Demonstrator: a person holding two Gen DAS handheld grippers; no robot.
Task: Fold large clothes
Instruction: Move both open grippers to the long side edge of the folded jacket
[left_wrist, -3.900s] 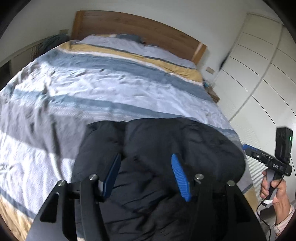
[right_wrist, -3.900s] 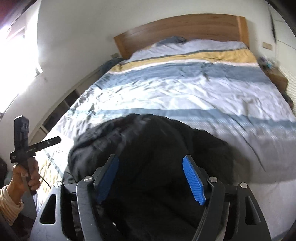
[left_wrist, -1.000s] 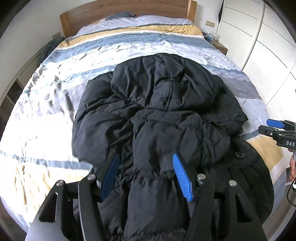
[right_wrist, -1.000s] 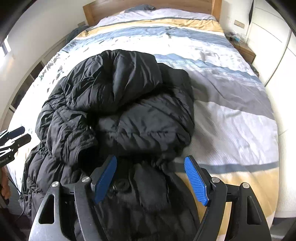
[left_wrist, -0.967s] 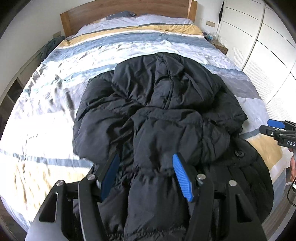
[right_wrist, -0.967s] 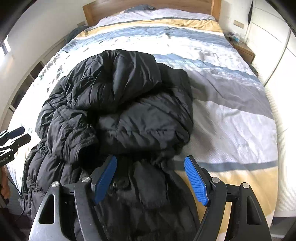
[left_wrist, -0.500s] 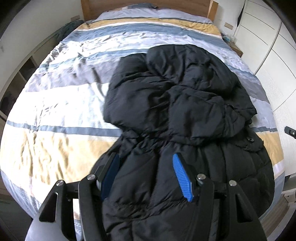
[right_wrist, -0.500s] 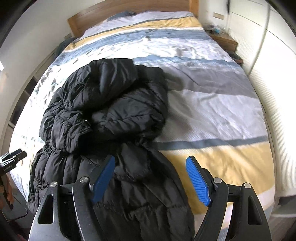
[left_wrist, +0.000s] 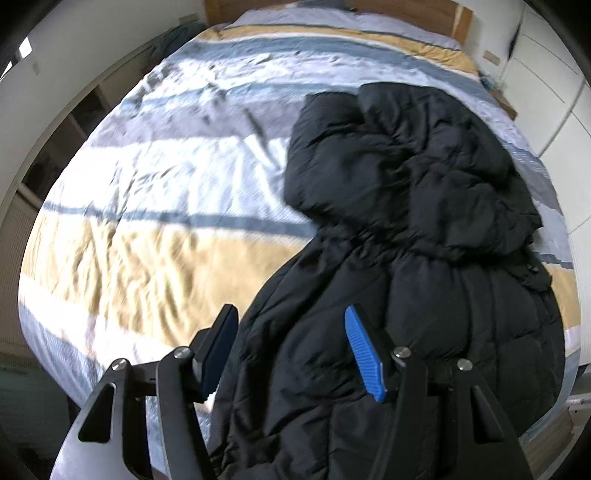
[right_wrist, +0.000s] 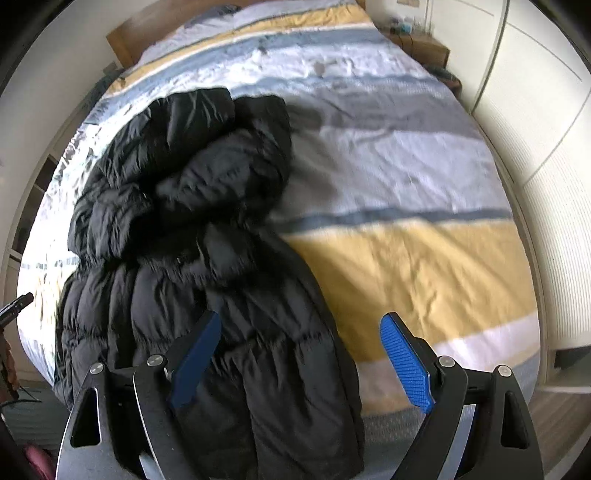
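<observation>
Your black puffer coat (left_wrist: 413, 229) lies bunched lengthwise on the striped bed (left_wrist: 147, 206), hem hanging over the foot edge, so it needs spreading first. Your left gripper (left_wrist: 291, 350) and right gripper (right_wrist: 301, 360) hover above it, fingers parted, grasping nothing.

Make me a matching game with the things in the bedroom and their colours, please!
Things:
1. puffer coat
2. headboard
3. wardrobe doors
4. left gripper finger pads

Colours:
A. white
B. blue
C. black
D. wood brown

Pairs: 1-C, 2-D, 3-A, 4-B
</observation>
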